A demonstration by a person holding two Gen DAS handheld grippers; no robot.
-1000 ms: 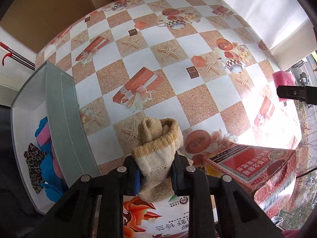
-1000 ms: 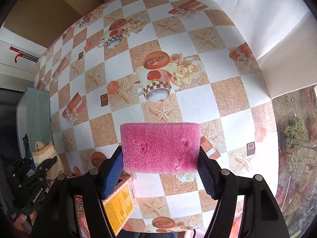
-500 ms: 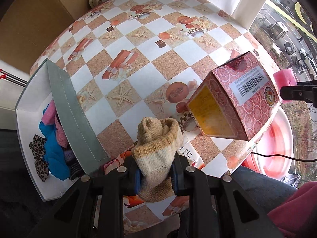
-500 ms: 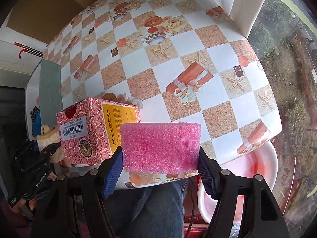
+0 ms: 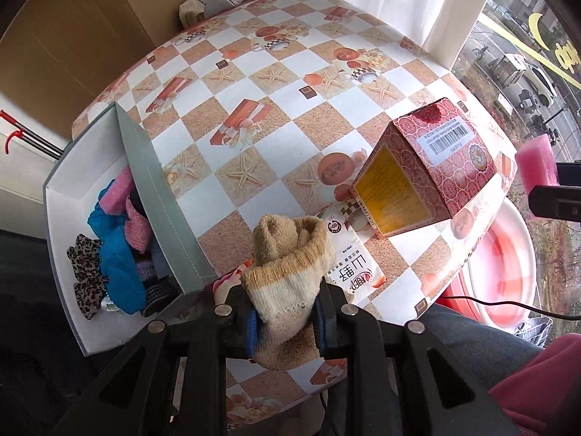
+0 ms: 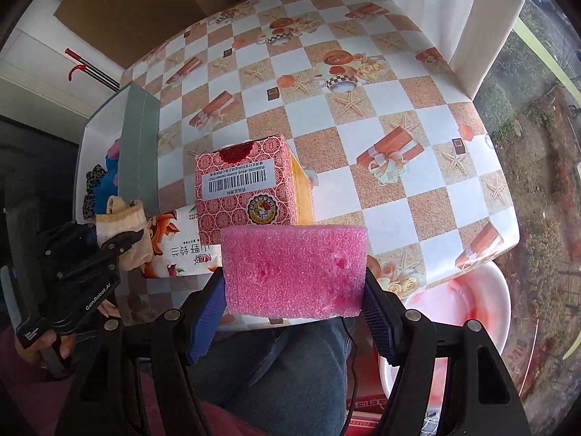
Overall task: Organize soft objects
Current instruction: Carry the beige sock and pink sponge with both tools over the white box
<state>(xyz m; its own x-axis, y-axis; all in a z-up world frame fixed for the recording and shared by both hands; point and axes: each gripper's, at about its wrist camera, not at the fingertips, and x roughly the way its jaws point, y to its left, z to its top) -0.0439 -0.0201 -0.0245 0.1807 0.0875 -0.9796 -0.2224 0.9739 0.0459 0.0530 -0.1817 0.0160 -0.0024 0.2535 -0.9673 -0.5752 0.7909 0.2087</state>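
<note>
My left gripper [image 5: 285,321] is shut on a beige knitted sock [image 5: 287,272], held above the table's near edge; it also shows in the right wrist view [image 6: 123,232]. My right gripper [image 6: 294,312] is shut on a pink foam sponge [image 6: 294,272], held off the table's near edge above the person's lap; the sponge shows at the right in the left wrist view [image 5: 535,163]. A grey-walled white storage box [image 5: 159,196] at the table's left holds several soft items: blue cloth, pink pieces, a leopard-print piece.
A red patterned carton [image 5: 421,174] stands on the checkered table [image 5: 283,116], by a flat white packet with an orange print [image 5: 348,272]. A pale red basin [image 6: 468,301] sits on the floor to the right. Clothes lie at the far edge [image 5: 218,3].
Both grippers have pulled back and risen from the table, keeping the sock and the sponge. The whole table, the carton and the storage box have come into view.
</note>
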